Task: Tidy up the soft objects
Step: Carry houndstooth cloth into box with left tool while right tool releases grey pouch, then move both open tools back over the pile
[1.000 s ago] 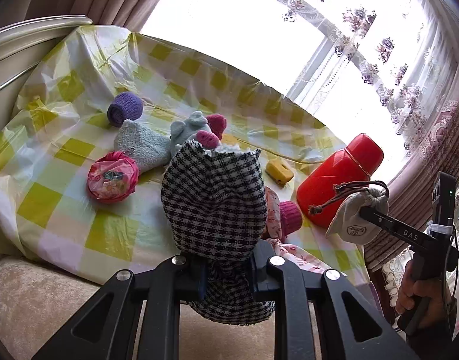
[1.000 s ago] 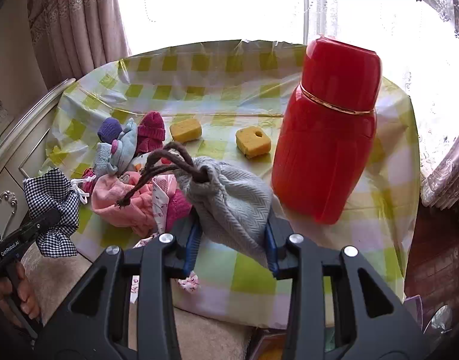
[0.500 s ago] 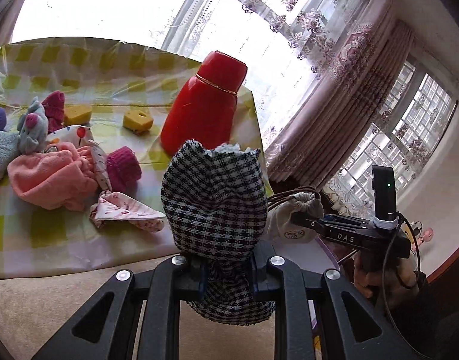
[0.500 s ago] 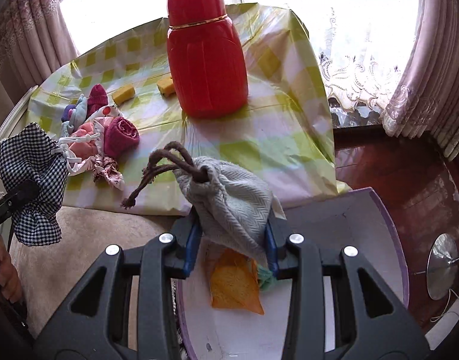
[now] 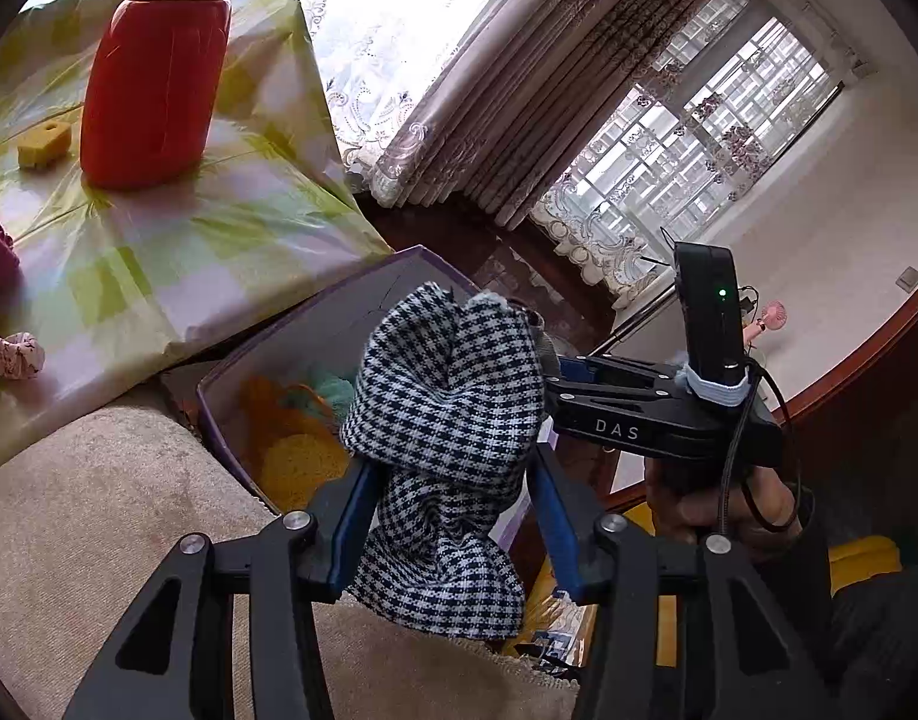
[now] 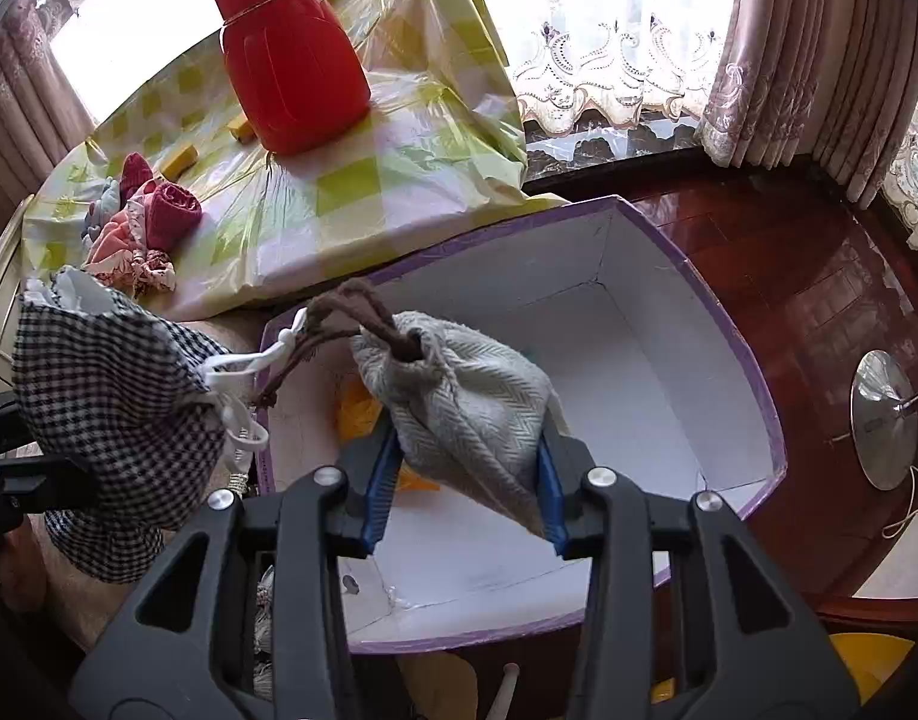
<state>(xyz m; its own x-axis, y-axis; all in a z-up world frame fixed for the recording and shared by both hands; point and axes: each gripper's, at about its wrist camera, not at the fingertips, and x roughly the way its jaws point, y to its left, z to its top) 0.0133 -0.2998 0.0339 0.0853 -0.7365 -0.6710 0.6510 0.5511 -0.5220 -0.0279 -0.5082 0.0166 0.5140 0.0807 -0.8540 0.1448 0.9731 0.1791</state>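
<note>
My left gripper [image 5: 453, 516] is shut on a black-and-white houndstooth pouch [image 5: 447, 420], held over the near edge of a purple-rimmed white box [image 5: 249, 348]. The pouch also shows in the right wrist view [image 6: 111, 420]. My right gripper [image 6: 465, 480] is shut on a grey herringbone drawstring pouch [image 6: 465, 402], held above the inside of the box [image 6: 753, 372]. Yellow and teal soft items [image 5: 291, 450] lie in the box. More soft items [image 6: 141, 228] lie piled on the checked table.
A red flask [image 6: 291, 66] and yellow sponge blocks [image 5: 44, 144] stand on the yellow-checked tablecloth [image 6: 351, 180]. A beige cushion [image 5: 99, 528] lies in front of the box. Dark wood floor [image 6: 819, 276] and a metal lamp base [image 6: 885, 420] are to the right.
Both grippers swung right and down from the table to the box, each still holding its pouch. The box now fills the right wrist view.
</note>
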